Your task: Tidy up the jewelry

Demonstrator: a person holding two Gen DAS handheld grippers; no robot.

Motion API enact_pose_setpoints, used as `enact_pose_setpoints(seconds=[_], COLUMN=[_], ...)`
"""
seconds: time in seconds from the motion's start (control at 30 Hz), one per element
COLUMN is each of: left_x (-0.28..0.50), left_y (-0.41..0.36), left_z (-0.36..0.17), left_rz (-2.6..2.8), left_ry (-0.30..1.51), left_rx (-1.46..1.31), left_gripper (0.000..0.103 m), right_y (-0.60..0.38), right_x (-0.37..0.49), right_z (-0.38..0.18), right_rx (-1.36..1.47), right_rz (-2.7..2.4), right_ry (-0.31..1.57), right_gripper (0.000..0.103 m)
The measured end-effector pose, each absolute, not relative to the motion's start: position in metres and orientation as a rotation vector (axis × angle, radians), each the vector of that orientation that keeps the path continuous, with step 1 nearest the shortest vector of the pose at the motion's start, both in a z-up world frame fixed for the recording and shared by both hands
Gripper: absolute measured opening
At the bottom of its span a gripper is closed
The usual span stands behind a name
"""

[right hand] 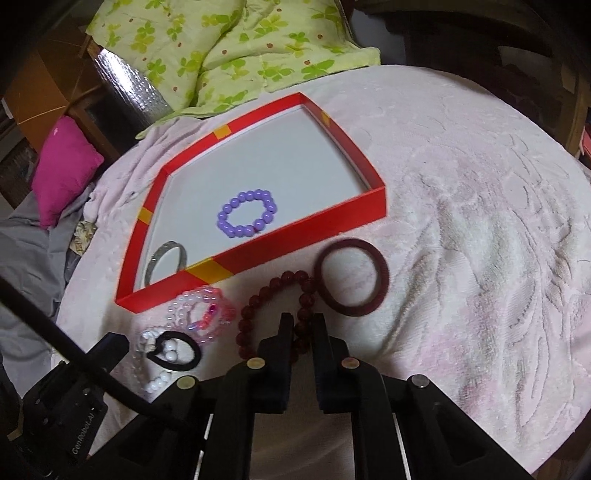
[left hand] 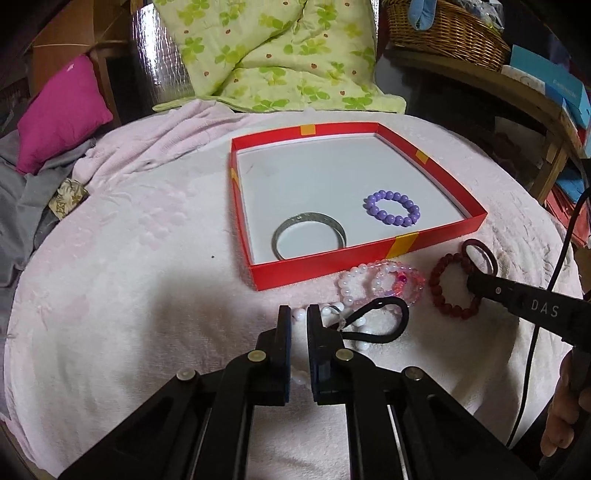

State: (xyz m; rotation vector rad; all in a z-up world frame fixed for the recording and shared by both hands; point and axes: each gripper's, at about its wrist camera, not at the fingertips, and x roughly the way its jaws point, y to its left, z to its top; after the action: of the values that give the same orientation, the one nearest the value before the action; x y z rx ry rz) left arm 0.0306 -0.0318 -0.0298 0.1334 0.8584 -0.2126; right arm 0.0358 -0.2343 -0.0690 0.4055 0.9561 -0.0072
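Note:
A red box lid (left hand: 314, 271) (right hand: 295, 243) lies on the pink blanket and holds a purple bead bracelet (left hand: 393, 208) (right hand: 246, 213) and a silver bangle (left hand: 309, 236) (right hand: 162, 260). In front of it lie pink bead bracelets (left hand: 382, 282) (right hand: 203, 314), a dark red bead bracelet (left hand: 454, 286) (right hand: 275, 310), a maroon bangle (left hand: 480, 254) (right hand: 352, 277), a black hair tie (left hand: 376, 319) (right hand: 173, 350) and a white bead bracelet (left hand: 299, 315) (right hand: 159, 380). My left gripper (left hand: 298, 317) is narrowly parted around a white bead. My right gripper (right hand: 302, 325) stands narrowly parted around the dark red beads; it also shows in the left wrist view (left hand: 476, 286).
A green patterned quilt (left hand: 280, 55) (right hand: 221, 48) lies behind the box. A magenta cushion (left hand: 59, 110) (right hand: 62, 170) and grey cloth (left hand: 29, 206) are at the left. A wicker basket (left hand: 443, 29) and shelves stand at the back right.

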Motion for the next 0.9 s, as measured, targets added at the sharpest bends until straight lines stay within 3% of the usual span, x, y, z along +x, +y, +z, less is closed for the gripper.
enact_pose_setpoints(seconds=[0.5,0.8,0.9], left_x=[0.025,0.023,0.021], left_y=[-0.013,0.009,0.013], left_z=[-0.023,-0.02,-0.02], left_rz=[-0.185,-0.184,-0.193], left_ry=[0.848,0.848,0.852], left_rx=[0.134,0.087,0.08], left_gripper=[0.009,0.009,0.009], right_y=[-0.224,-0.25,-0.252], right_x=[0.041,0.045,0.047], right_z=[-0.066,-0.083,-0.088], right_rx=[0.463,0.612,0.648], right_rz=[0.055,0.066,0.076], right_ry=[0.952,1.022,1.03], right_gripper=[0.011,0.014,0.02])
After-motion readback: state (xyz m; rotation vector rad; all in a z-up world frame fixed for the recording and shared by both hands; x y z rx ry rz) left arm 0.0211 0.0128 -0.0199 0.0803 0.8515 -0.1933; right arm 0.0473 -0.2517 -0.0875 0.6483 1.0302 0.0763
